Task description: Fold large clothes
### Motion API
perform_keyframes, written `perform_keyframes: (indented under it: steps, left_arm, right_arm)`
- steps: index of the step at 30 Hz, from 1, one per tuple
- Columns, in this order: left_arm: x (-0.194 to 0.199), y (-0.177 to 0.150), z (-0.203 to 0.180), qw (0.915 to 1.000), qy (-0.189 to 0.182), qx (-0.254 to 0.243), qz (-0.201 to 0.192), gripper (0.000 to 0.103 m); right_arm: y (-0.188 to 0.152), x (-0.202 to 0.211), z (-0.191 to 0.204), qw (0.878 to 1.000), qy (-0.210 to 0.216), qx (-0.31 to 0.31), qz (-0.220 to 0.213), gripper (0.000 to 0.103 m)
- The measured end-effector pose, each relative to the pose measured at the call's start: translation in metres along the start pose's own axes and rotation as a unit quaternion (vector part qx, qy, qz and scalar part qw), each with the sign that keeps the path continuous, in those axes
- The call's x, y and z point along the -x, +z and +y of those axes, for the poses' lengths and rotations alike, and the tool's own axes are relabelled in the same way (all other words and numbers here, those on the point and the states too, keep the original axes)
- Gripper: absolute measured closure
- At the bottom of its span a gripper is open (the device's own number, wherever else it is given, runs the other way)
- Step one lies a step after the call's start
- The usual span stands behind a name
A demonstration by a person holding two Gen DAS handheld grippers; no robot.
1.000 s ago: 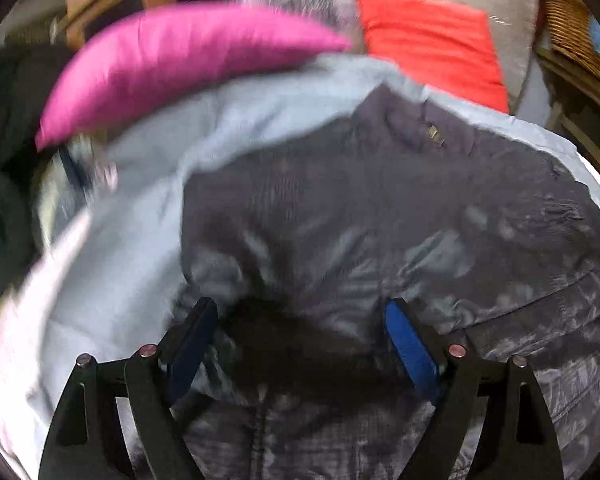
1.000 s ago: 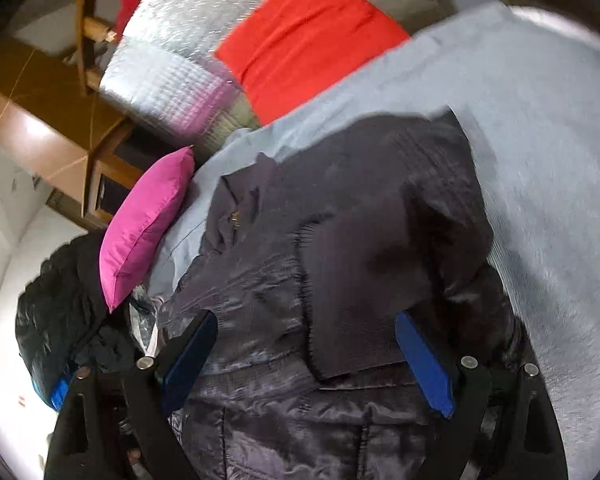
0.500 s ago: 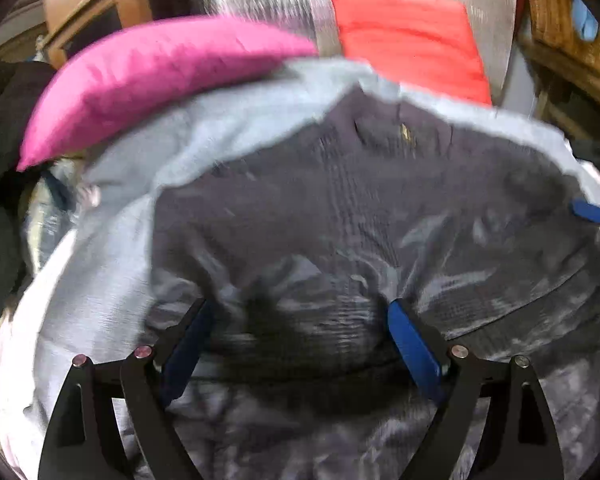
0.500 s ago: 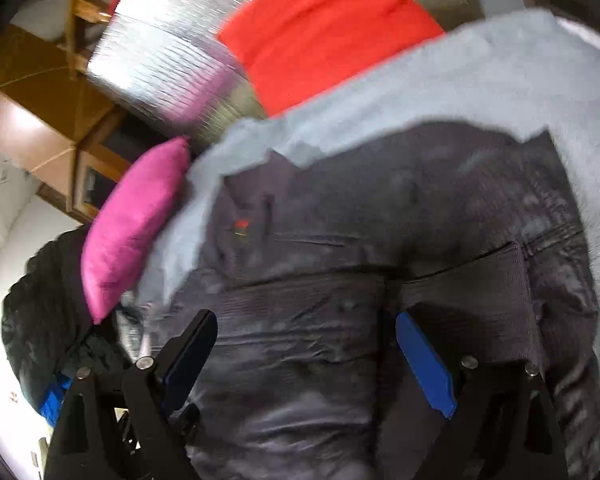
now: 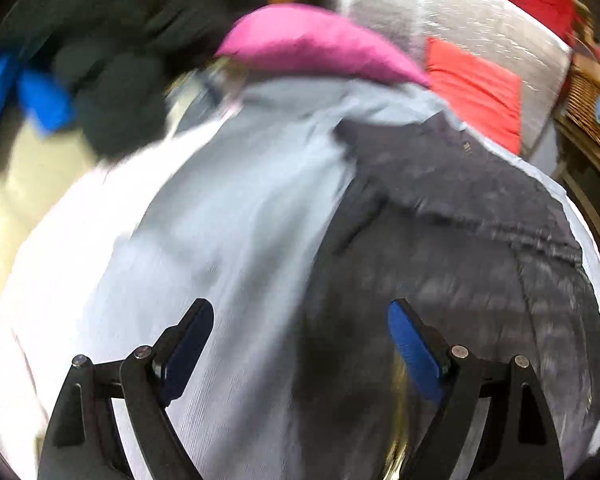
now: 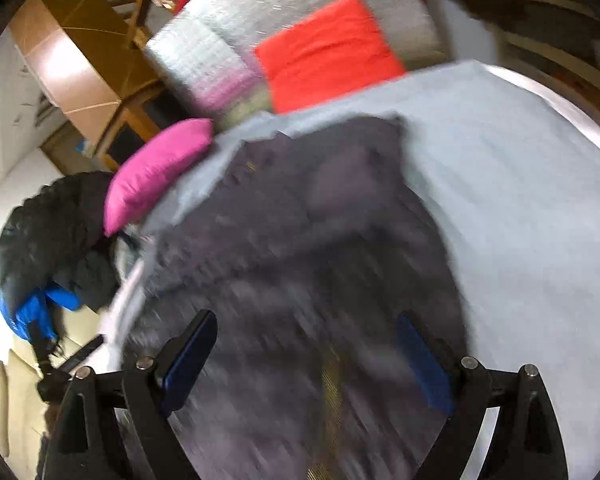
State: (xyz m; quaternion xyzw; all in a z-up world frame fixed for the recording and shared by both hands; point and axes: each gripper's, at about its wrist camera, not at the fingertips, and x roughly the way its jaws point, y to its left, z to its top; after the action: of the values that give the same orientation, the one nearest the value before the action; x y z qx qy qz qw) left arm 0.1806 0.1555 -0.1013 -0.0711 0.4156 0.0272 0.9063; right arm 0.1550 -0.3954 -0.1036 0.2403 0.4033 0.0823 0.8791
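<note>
The jacket [image 5: 440, 248] is the landmark. It lies spread on the pale grey sheet [image 5: 228, 248], a dark quilted heap with part of it already turned in on itself, though blur hides the exact fold lines.

Left of the jacket, off the sheet's edge, sits a pile of dark clothes [image 6: 56, 232] with something blue [image 6: 32, 312] among them. Beyond the jacket's left shoulder lies the pink cushion [image 5: 320, 44], and farther right, behind the collar end, the red cushion [image 6: 328, 52] leans on a silver quilted backing [image 5: 440, 8]. Right of the jacket, in the left view, a wicker basket [image 5: 588, 108] shows at the edge; its contents are out of sight.

The left gripper [image 5: 300, 348] hangs over the jacket's left edge, jaws spread and holding nothing, half above sheet and half above cloth. The right gripper [image 6: 308, 356] hangs over the jacket's near part, jaws likewise spread and empty.

The step looks like the gap between folds: both tools free, choosing a new hold. The next move probably calls for pinching one edge at two places, taking all the thick layers, then carrying it across evenly so the slippery cloth does not slide open.
</note>
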Motion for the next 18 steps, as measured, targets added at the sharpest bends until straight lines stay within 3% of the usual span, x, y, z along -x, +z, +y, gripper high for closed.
perform_keyframes:
  steps: [4,8,18]
  left_arm:
    - [0.008,-0.050,0.020,0.9988,-0.012,0.028,0.039,0.014]
    - [0.013,-0.074,0.015,0.9984,-0.010,0.027,0.049,0.014]
    - [0.017,-0.102,0.005,0.9966,-0.031,0.029,0.070,0.014]
  right_arm:
    - [-0.058,0.037,-0.038,0.999,-0.044,-0.029,0.001,0.010]
    - [-0.100,0.059,-0.064,0.996,-0.049,-0.069,0.008,0.010]
    - [-0.135,0.058,-0.051,0.998,-0.025,-0.065,0.013,0.010]
